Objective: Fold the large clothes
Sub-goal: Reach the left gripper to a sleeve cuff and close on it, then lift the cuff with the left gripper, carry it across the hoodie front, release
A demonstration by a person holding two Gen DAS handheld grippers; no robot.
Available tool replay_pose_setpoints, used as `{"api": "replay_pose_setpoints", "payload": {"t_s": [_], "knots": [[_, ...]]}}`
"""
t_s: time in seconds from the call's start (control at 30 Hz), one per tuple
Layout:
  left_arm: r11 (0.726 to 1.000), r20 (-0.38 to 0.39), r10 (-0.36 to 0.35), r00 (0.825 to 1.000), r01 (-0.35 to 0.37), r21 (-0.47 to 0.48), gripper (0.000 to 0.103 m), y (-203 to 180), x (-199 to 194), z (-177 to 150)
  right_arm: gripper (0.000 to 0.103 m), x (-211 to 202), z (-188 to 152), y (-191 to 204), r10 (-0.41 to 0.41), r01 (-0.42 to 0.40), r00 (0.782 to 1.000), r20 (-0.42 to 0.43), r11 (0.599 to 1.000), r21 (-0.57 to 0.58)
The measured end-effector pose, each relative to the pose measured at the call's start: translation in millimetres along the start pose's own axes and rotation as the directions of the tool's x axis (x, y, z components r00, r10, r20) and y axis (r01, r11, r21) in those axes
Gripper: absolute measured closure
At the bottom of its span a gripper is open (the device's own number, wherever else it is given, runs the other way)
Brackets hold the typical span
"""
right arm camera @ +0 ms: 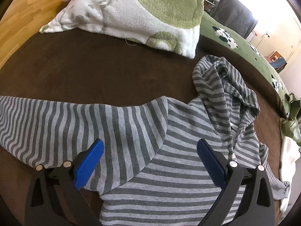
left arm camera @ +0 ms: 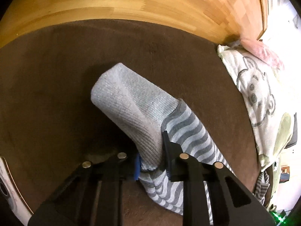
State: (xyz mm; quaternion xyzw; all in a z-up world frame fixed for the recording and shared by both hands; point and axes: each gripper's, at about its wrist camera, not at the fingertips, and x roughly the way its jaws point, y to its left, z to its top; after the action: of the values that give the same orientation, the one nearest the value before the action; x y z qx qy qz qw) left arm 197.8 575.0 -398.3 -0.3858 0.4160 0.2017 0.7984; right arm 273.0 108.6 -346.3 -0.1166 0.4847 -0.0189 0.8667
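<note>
On the brown bed (right arm camera: 94, 71) lies the grey striped hoodie (right arm camera: 143, 131), hood bunched toward the green blanket (right arm camera: 244, 45); white-green pillow (right arm camera: 131, 13) behind. Left gripper (left arm camera: 150, 162) fingers clamp the plain ribbed cuff (left arm camera: 131, 101). Right gripper (right arm camera: 150, 162) spread wide above the chest, holding nothing.

Brown bed cover (right arm camera: 97, 71), striped hoodie (right arm camera: 131, 124) spread on it, white-and-green pillow (right arm camera: 131, 17) at its edge, green blanket (right arm camera: 244, 52) alongside

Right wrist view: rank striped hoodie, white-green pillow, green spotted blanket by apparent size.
1. striped hoodie, though nearest the camera.
2. white-green pillow.
3. green spotted blanket, partly cut off at the edge.
</note>
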Motion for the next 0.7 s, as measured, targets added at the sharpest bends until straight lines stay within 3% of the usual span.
{"api": "replay_pose_setpoints", "payload": {"t_s": [0.2, 0.23, 0.27, 0.33, 0.43, 0.7], "knots": [[0.998, 0.09, -0.033, 0.995, 0.027, 0.059, 0.084, -20.4, -30.0, -4.9, 0.006, 7.6, -4.8, -10.2, 0.037, -0.036, 0.999, -0.013, 0.999, 0.026], [0.997, 0.092, -0.049, 0.995, 0.043, 0.058, 0.084, -22.8, -34.0, -5.0, 0.011, 10.5, -5.9, -10.5, 0.055, -0.055, 0.998, -0.019, 0.998, 0.027], [0.997, 0.092, -0.058, 0.994, 0.053, 0.058, 0.084, -24.4, -36.9, -4.9, 0.018, 13.7, -6.9, -10.0, 0.071, -0.07, 0.997, -0.027, 0.997, 0.023], [0.996, 0.101, -0.07, 0.992, 0.063, 0.069, 0.084, -30.4, -46.1, -4.6, 0.052, 24.3, -9.4, -6.5, 0.097, -0.097, 0.993, -0.062, 0.995, 0.014], [0.993, 0.122, -0.071, 0.99, 0.058, 0.106, 0.084, -41.3, -61.5, -5.8, 0.075, 42.5, -15.6, -2.5, 0.145, -0.144, 0.983, -0.108, 0.989, 0.026], [0.961, 0.145, -0.161, 0.976, 0.122, 0.249, 0.084, -95.1, -97.6, -15.4, 0.074, 55.4, -25.9, -2.2, 0.175, -0.174, 0.981, -0.081, 0.984, 0.026]]}}
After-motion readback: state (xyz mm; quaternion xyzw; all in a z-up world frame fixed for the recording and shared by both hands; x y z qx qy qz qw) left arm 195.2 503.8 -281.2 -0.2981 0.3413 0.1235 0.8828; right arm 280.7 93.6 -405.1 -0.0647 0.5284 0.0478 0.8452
